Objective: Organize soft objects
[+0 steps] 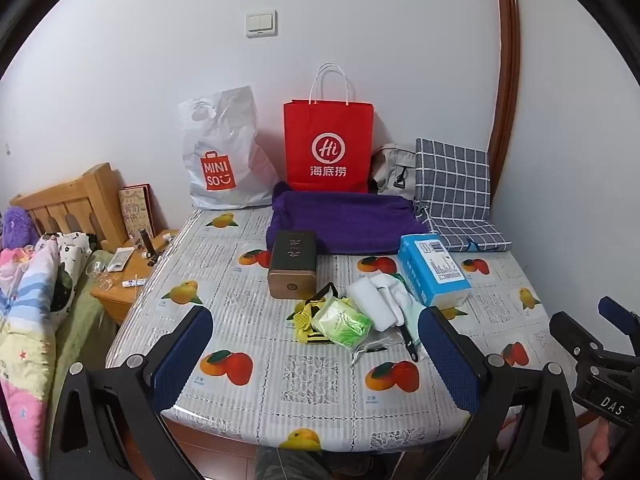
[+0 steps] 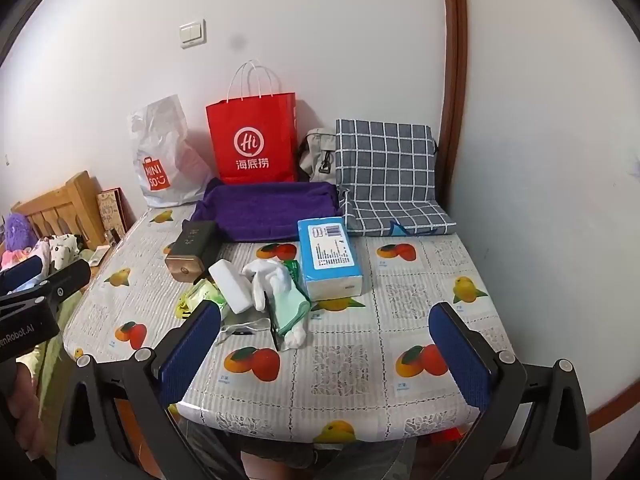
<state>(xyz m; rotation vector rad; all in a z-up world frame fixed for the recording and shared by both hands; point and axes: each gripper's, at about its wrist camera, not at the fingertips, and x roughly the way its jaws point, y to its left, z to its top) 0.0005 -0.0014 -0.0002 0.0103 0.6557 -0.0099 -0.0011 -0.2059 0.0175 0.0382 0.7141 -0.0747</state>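
Containers first. Against the back wall stand a red paper carrier bag with white cord handles [image 1: 328, 146] and a white plastic shopping bag with an orange logo [image 1: 224, 152]; I cannot see into either. Between the red bag and a folded grey-and-white checked cushion [image 1: 454, 188] sits a beige fabric bag [image 1: 392, 172], contents hidden. A purple fabric tray [image 1: 340, 220] lies in front of the red bag, nothing visible in it.

Count of loose items near the middle of the surface [image 1: 260, 380]: one dark rectangular tin with a gold end [image 1: 292, 264]; one blue-and-white pack of tissues [image 1: 434, 274]; one green-and-white soft packet [image 1: 342, 322] lying on a yellow-and-black mesh pouch [image 1: 306, 318]; one white rectangular block [image 1: 370, 306]; a pile of white and pale-green cloths [image 2: 280, 288] touching the block and the tissue pack.

My left hand-held gripper [image 1: 316, 354] hangs over the near edge, jaws spread wide, nothing between them. My right hand-held gripper [image 2: 326, 350] is likewise wide open and empty, the cloth pile just ahead of its left finger.

The surface wears a clear-covered cloth printed with fruit. White walls, one light switch [image 1: 261, 24], brown door frame [image 1: 506, 80] at right. To the left: a wooden nightstand [image 1: 120, 280] with small clutter, and a bed [image 1: 36, 300] with a wooden headboard and patterned bedding.
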